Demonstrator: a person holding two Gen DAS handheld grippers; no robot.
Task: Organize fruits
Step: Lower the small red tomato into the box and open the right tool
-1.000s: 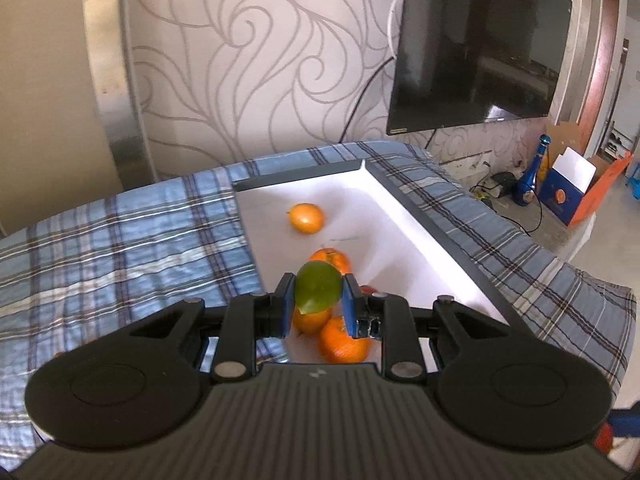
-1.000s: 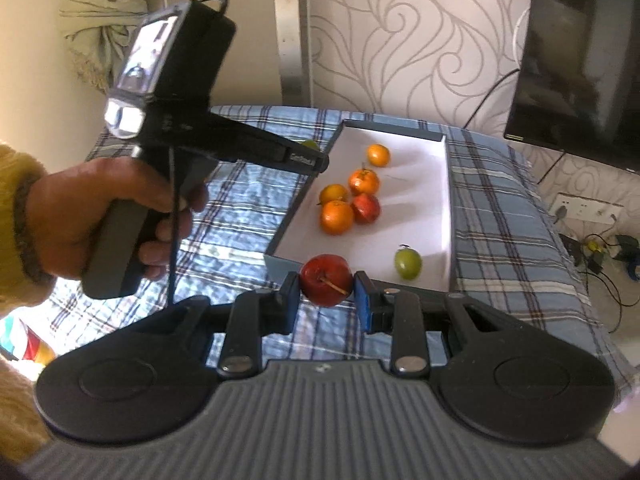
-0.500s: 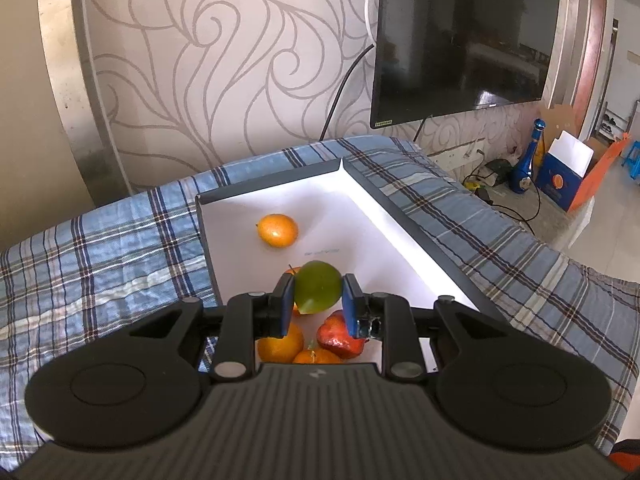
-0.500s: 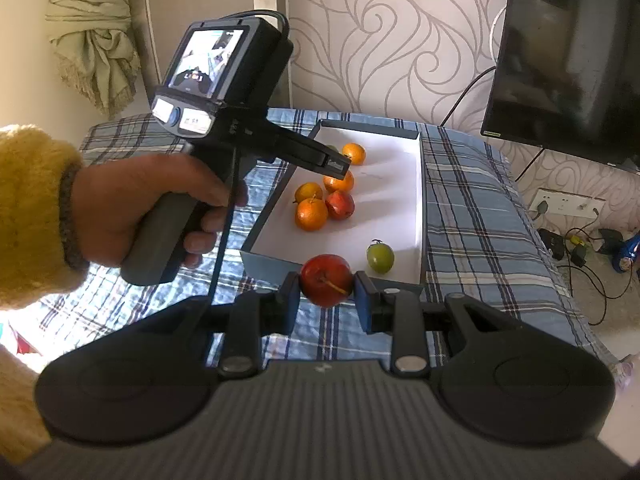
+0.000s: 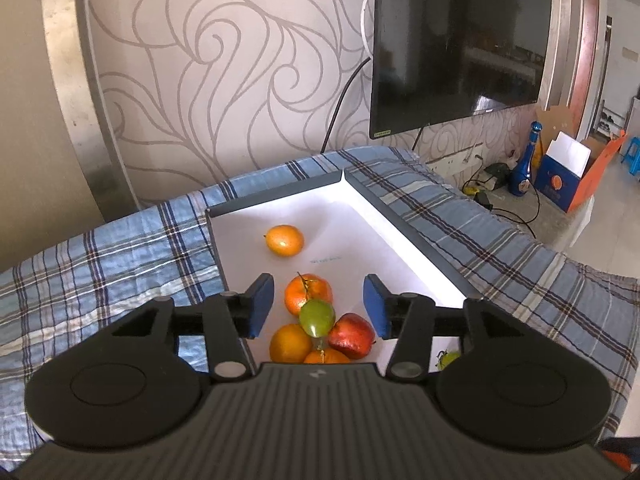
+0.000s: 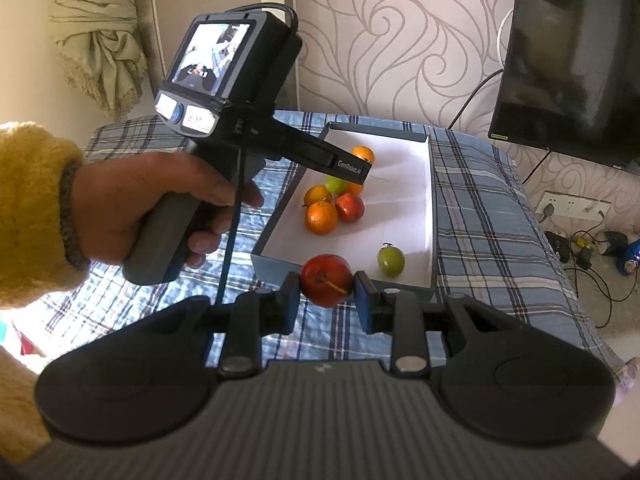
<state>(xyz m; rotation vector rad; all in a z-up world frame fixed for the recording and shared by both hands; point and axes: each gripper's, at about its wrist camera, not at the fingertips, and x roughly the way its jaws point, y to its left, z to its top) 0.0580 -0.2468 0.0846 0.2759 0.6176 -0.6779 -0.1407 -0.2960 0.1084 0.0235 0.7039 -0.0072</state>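
Observation:
My left gripper (image 5: 318, 305) hovers over the white box (image 5: 416, 248), its jaws opening. A green fruit (image 5: 317, 317) lies free between the blue pads, touching neither, on a cluster of oranges (image 5: 308, 294) and a red fruit (image 5: 352, 335). One orange (image 5: 285, 240) sits alone farther back. My right gripper (image 6: 326, 286) is shut on a red apple (image 6: 326, 280) just in front of the box's near wall (image 6: 276, 264). A second green fruit (image 6: 391, 261) rests in the box's near right corner. A hand (image 6: 160, 204) in a yellow sleeve holds the left gripper.
The box stands on a blue plaid cloth (image 5: 100, 280) covering the table. A dark TV (image 5: 460, 40) hangs on the patterned wall behind. To the right, on the floor, are a blue bottle (image 5: 524, 168), a cardboard carton (image 5: 568, 176) and cables (image 6: 580, 248).
The left gripper's jaws have parted and let go of the green fruit, which dropped onto the fruit cluster. The right gripper stays still, holding the red apple.

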